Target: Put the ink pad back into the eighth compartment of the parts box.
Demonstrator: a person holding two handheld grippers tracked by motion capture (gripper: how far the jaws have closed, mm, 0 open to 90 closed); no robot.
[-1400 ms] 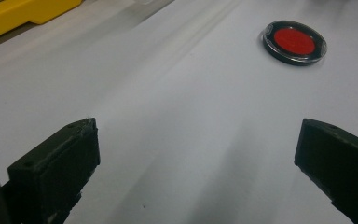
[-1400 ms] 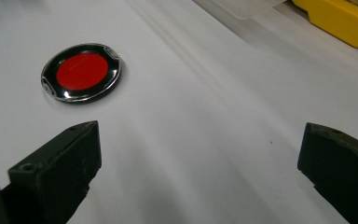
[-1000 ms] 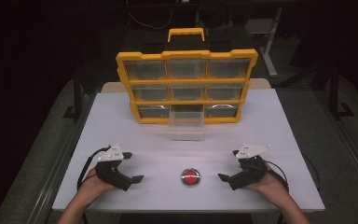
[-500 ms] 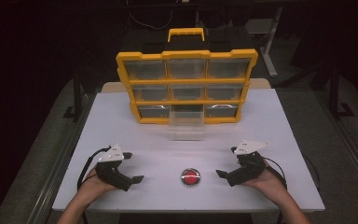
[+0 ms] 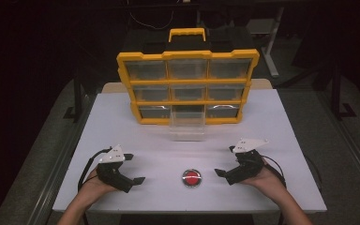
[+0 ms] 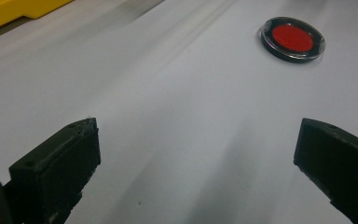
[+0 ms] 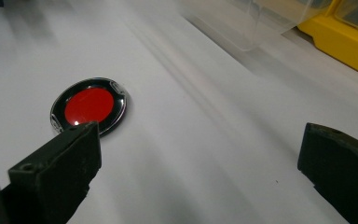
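White worktop [image 5: 272,126], dark room behind. Yellow nine-drawer plastic organizer [image 5: 187,86] at far edge; its clear bottom-middle drawer [image 5: 186,126] pulled out. Round red black-rimmed disc [image 5: 191,177] lies near front, between both grippers. Left gripper [image 5: 133,169] and right gripper [image 5: 224,161] held low, jaws wide apart, empty.

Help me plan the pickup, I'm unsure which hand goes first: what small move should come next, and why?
Probably ease the right gripper a little toward the red disc and centre its jaws over it. That gripper sits closer to the disc than the left gripper, its jaws stand wide open with nothing between them, and in its own view the disc lies just past one jaw, off to the side.
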